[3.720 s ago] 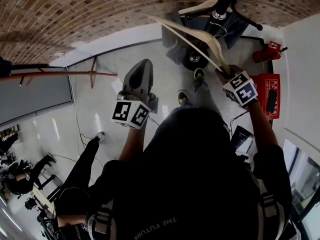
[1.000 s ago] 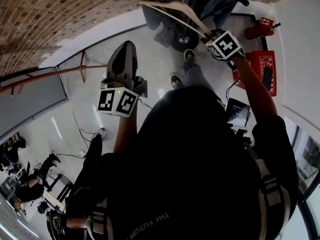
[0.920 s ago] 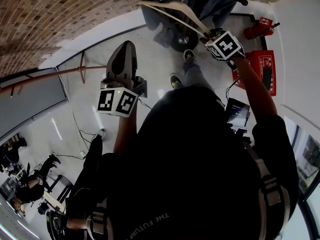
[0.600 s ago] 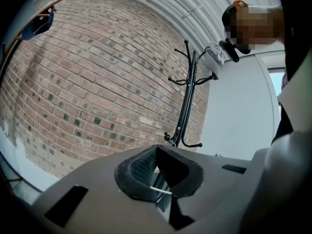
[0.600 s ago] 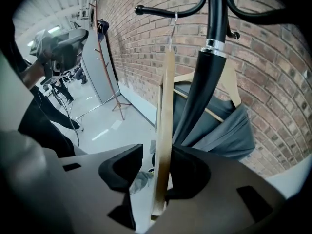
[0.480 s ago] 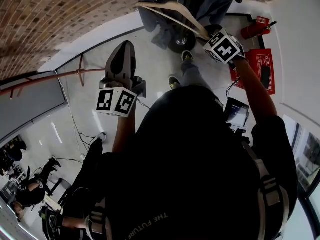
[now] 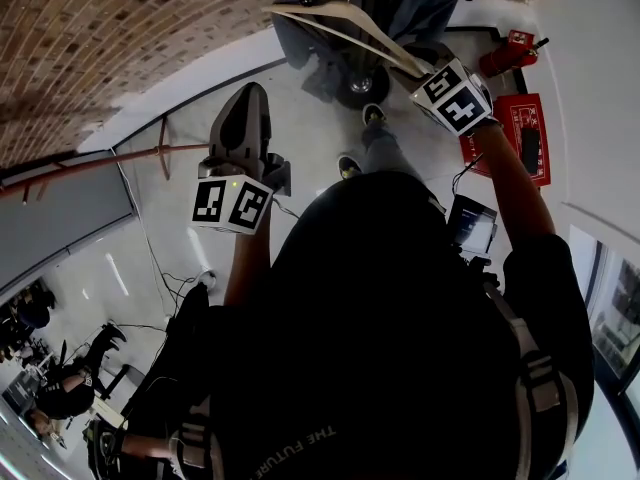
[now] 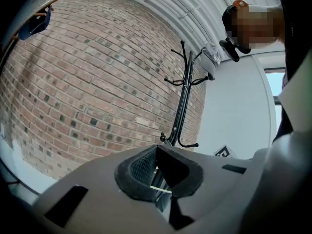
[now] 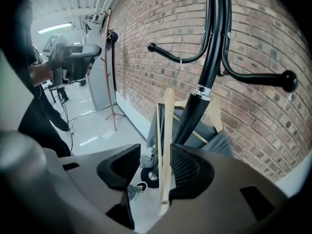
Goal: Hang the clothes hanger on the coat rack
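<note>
My right gripper [image 9: 153, 165] has its jaws opening wide around the wooden hanger [image 9: 167, 130], which passes between the pads unpinched. The release looks due, since the hanger's wire hook [image 9: 179, 67] appears to sit over a curved arm of the coat rack [image 9: 208, 72] and carry the weight. My left gripper [image 8: 155, 151], jaws closed on nothing, is held level and off to the side, clear of the work. Just behind the hanger rises the rack's black pole, and past it a grey garment [image 9: 222, 143] droops from another hanger, so backing out calls for care lest a pad snag the wood. Beyond stands the brick wall [image 9: 161, 28], with a red fire extinguisher [image 7: 505, 53] on the floor.
</note>
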`<action>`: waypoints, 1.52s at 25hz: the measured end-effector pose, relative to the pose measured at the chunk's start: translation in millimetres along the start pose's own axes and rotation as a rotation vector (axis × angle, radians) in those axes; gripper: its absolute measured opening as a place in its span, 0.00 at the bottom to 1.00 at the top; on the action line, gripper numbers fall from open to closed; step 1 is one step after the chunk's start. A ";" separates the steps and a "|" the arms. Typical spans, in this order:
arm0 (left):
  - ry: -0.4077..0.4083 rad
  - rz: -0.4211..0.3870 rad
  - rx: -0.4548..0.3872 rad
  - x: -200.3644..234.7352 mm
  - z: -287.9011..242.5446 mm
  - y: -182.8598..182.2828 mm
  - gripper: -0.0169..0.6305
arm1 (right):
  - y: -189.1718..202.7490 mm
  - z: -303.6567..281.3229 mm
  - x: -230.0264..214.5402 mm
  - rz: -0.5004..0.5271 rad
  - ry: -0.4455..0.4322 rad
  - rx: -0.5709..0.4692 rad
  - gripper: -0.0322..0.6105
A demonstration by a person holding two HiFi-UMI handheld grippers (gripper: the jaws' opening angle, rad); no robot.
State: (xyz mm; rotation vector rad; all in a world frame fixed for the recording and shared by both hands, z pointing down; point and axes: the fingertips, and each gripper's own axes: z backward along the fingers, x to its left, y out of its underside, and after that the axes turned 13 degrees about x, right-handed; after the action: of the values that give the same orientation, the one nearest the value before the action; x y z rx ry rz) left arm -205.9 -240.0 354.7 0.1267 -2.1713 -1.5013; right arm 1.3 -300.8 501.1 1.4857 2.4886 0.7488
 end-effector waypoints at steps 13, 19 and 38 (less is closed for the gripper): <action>0.040 -0.011 -0.004 -9.3 -4.9 -2.7 0.05 | -27.7 63.4 -0.6 0.000 0.098 -0.172 0.34; 0.050 -0.013 -0.007 -8.8 -2.7 -4.0 0.05 | -50.4 114.5 -1.9 -0.078 0.152 -0.365 0.21; 0.054 -0.027 -0.010 -17.7 -3.2 -5.2 0.05 | -39.2 150.5 -11.2 -0.225 0.183 -0.494 0.08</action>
State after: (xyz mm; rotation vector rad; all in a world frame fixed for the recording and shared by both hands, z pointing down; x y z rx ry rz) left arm -190.1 -238.6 344.8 0.1922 -2.1274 -1.5058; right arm 31.8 -274.3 350.5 0.9859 2.2944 1.3770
